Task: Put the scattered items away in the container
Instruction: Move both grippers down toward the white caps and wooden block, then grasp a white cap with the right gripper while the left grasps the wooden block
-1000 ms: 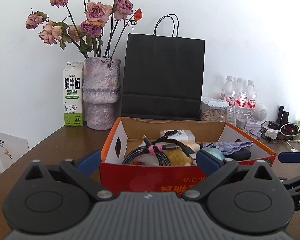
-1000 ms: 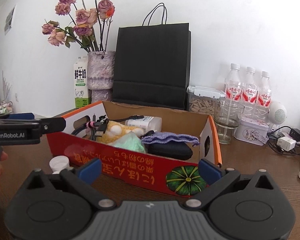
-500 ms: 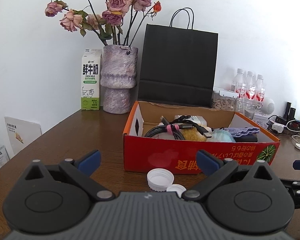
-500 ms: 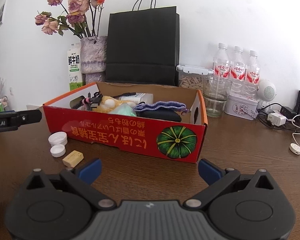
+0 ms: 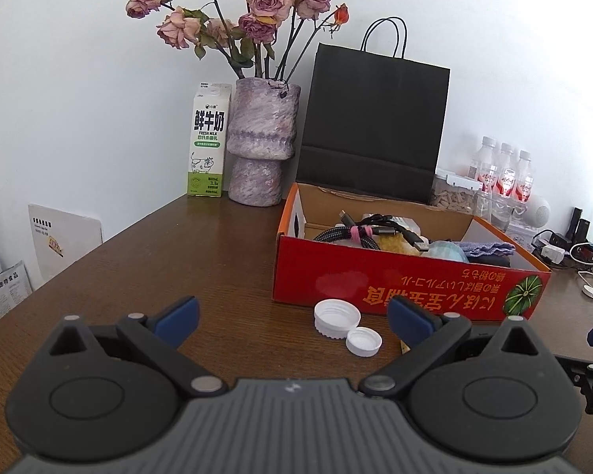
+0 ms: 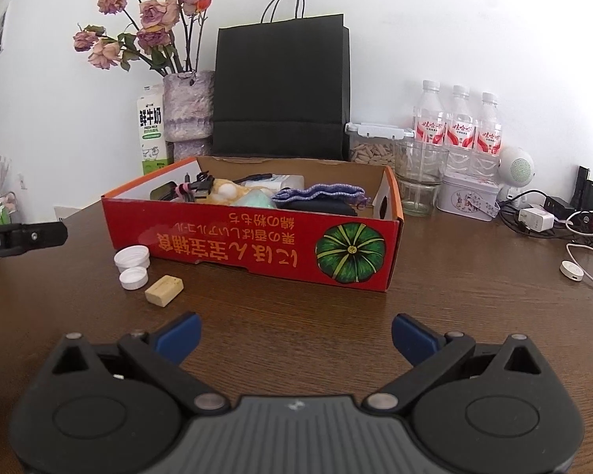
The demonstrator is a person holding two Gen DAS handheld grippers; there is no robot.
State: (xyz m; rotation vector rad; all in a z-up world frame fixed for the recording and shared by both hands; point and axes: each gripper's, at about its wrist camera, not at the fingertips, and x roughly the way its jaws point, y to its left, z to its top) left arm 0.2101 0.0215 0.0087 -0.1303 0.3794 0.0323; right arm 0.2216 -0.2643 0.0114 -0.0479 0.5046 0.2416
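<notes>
Three items lie on the counter outside the red cardboard box: a large white bottle cap, a small white bottle cap and a tan block. All three sit just beside the box's front wall, near its left corner. The caps touch or nearly touch each other. The box already holds a bundled cable, a purple cloth and other items.

The left hand-held gripper has its jaws apart and holds nothing. The right hand-held gripper likewise has its jaws apart and empty.

Risks:
- The caps are low and light. A jaw closing on one may push it along the counter or flip it instead of seizing it.
- Because the caps lie so close, a grasp on one is likely to knock the other.
- The box wall stands just behind the caps. A finger brought in from the front may strike the wall and shift the box.
- In the left wrist view the tan block is almost hidden behind the right finger, so it may be overlooked.

Compared with one second ago, both cameras sit farther from the box and lower. The caps and block, then largely out of view, now appear in full.
</notes>
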